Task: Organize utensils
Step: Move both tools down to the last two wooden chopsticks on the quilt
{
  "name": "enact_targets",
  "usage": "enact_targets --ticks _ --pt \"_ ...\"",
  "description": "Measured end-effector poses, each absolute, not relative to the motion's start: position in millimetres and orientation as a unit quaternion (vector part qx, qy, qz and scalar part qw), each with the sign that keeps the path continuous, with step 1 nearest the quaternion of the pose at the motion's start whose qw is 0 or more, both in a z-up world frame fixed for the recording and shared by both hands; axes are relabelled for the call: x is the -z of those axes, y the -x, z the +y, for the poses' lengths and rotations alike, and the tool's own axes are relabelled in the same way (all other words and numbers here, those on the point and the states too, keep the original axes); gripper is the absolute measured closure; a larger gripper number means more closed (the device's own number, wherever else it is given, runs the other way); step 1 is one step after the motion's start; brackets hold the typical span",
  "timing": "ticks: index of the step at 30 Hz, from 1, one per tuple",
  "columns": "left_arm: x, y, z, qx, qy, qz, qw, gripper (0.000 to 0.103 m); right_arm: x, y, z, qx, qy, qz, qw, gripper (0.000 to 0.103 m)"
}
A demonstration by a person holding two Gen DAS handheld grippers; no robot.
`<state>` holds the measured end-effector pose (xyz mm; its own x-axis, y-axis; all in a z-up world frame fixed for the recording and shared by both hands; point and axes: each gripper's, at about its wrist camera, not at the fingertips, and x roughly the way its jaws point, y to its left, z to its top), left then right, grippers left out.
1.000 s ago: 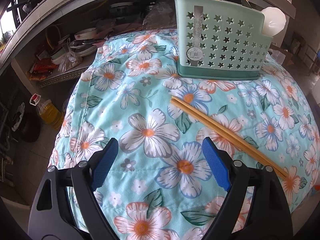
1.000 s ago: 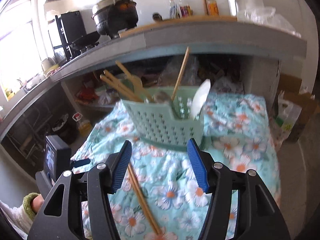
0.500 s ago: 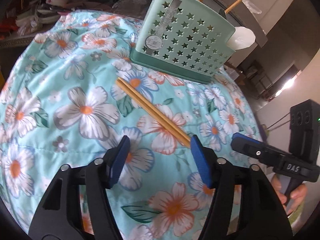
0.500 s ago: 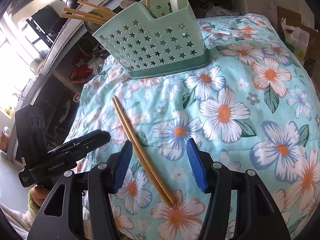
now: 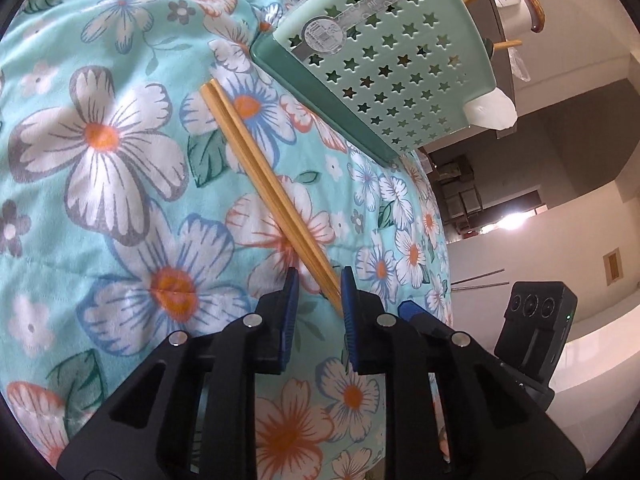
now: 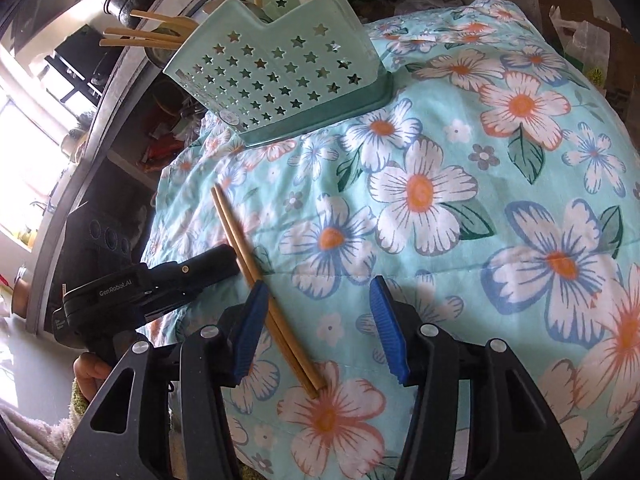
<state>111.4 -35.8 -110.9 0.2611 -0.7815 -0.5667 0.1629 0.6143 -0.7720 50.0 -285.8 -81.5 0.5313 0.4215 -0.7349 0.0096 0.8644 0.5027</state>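
Two wooden chopsticks (image 5: 267,184) lie together on the floral cloth (image 5: 120,160), their near ends between the left gripper (image 5: 316,286)'s closing, not yet pressing jaws. Its side reads "GenRobot.AI"; the right gripper (image 6: 316,300), jaws narrowing too, straddles them unclenched. Ahead stands the stickered green star-holed holder (image 6: 280,76).

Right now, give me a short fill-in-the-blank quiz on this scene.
1. The chopsticks lie on a ____ cloth.
2. The holder's holes are shaped like ____.
3. The left gripper is closing around the ____.

Missing words: floral; stars; chopsticks
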Motion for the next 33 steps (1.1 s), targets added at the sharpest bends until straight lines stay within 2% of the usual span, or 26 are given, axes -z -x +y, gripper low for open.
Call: enact_targets --ticks 7,18,24,30,33 --pt "126.1 -114.8 -16.5 0.32 0.351 0.513 0.715 0.093 89.9 -48.7 -289.8 -0.123 -0.256 0.463 0.839 0.051" --pt "133.0 -117.2 -7.7 0.347 0.371 0.495 0.705 0.093 95.2 -48.3 -305.8 -0.12 -0.319 0.457 0.821 0.047" --pt "132.4 -109.9 -10.9 0.39 0.34 0.47 0.715 0.093 94.2 -49.6 -299.3 -0.106 -0.329 0.451 0.823 0.039" --pt "129.7 -109.4 -13.9 0.429 0.336 0.453 0.705 0.093 93.8 -44.3 -282.6 -0.083 -0.33 0.417 0.843 0.026" --pt "128.4 -107.5 -12.9 0.444 0.337 0.442 0.703 0.087 93.3 -41.2 -273.4 -0.075 -0.309 0.402 0.859 0.021"
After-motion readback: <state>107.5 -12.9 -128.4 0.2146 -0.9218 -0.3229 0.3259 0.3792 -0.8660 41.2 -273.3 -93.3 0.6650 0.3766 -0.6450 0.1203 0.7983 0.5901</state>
